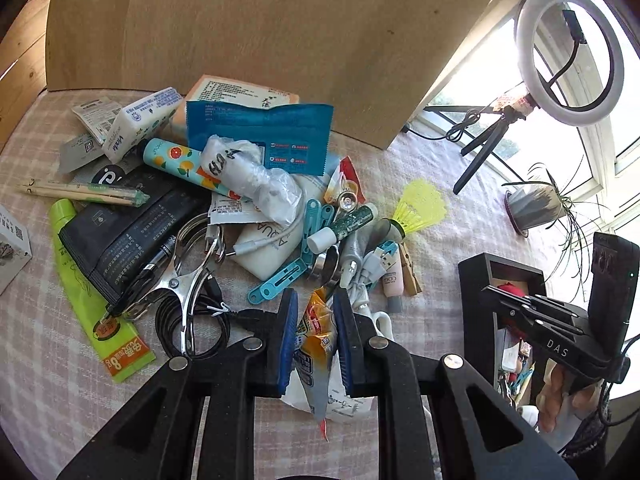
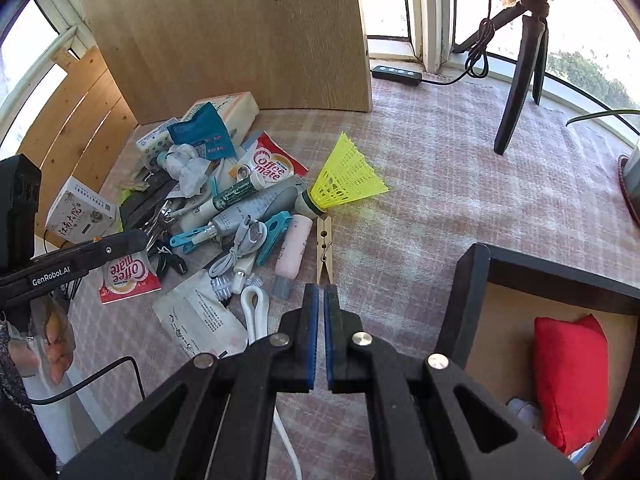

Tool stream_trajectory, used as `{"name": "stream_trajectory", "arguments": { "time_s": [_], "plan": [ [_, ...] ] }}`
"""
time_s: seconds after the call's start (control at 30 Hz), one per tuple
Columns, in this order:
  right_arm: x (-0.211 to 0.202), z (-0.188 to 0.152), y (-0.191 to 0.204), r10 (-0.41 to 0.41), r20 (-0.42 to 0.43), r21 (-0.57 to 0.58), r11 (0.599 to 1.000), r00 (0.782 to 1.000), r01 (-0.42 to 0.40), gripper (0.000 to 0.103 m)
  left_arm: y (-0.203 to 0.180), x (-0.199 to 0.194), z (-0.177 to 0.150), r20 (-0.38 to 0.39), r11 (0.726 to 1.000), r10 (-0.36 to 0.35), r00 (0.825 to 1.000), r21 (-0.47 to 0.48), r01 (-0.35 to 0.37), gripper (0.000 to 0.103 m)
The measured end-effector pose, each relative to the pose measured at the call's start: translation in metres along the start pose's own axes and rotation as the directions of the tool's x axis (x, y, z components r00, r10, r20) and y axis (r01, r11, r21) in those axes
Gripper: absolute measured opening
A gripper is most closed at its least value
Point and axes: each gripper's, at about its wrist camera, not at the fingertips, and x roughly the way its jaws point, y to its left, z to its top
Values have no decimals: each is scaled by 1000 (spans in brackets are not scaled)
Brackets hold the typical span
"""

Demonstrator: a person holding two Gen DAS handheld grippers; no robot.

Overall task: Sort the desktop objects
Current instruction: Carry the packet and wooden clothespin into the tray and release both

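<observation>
The left gripper (image 1: 316, 336) pinches an orange-and-yellow snack sachet (image 1: 318, 344) between its blue pads, holding it above a pink checked tablecloth (image 1: 48, 360) strewn with clutter. Behind lie a blue foil packet (image 1: 260, 132), a fruit-printed tube (image 1: 180, 164), a yellow shuttlecock (image 1: 420, 208) and a steel clip (image 1: 188, 276) (its jaws resting on a coiled black cable (image 1: 188, 320)). At right, the right gripper (image 1: 556, 320) hangs over a black box (image 1: 472, 292), near a ring light (image 1: 568, 56).
</observation>
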Motion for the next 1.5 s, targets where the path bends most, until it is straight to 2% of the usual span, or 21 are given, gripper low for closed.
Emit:
{"name": "stream_trajectory", "arguments": {
  "time_s": [0.13,0.23,0.27,0.3,0.37,0.53,0.7,0.77,0.87,1.03,1.23,1.4,1.5],
  "plan": [
    [-21,-12,-10,6,6,9,1000,1000,-6,3,-27,-6,-1,28,997,7,1000,81,-9,17],
    [-13,-12,-5,-13,-15,-15,1000,1000,13,4,-33,-6,-2,17,996,-9,1000,89,7,17],
    [-8,-9,-4,-23,-15,-5,1000,1000,22,7,-35,-7,-3,16,996,-11,1000,90,9,17],
    [0,-5,-2,-17,-25,-1,1000,1000,17,15,-35,-8,-4,17,996,-10,1000,89,9,17],
    [21,6,2,7,-66,-2,1000,998,-8,21,-34,-10,-6,16,996,-12,1000,86,11,17],
    [71,30,10,-55,-153,-21,998,987,52,21,-21,-15,-11,25,999,-7,1000,53,5,17],
    [97,41,16,-123,-197,-49,992,973,115,21,-8,-14,-12,28,1000,-15,999,11,14,17],
    [106,41,18,-127,-215,-52,992,968,118,21,-6,-13,-12,26,1000,-20,999,5,20,17],
    [105,38,21,-146,-198,-57,989,969,137,13,-9,-11,-12,22,1000,-30,999,4,30,17],
    [75,20,16,-89,-165,-14,996,982,88,13,-32,-10,-13,10,997,-71,997,37,70,17],
    [0,-19,3,-67,-76,9,998,995,68,13,-87,-6,-23,-31,982,-146,989,117,149,17],
    [-69,-53,-38,-95,10,104,990,995,93,13,-156,7,-46,-121,944,-218,968,224,241,17],
    [-101,-75,-69,-159,33,170,974,987,151,13,-202,19,-67,-180,914,-238,954,289,283,17]
  ]
}}
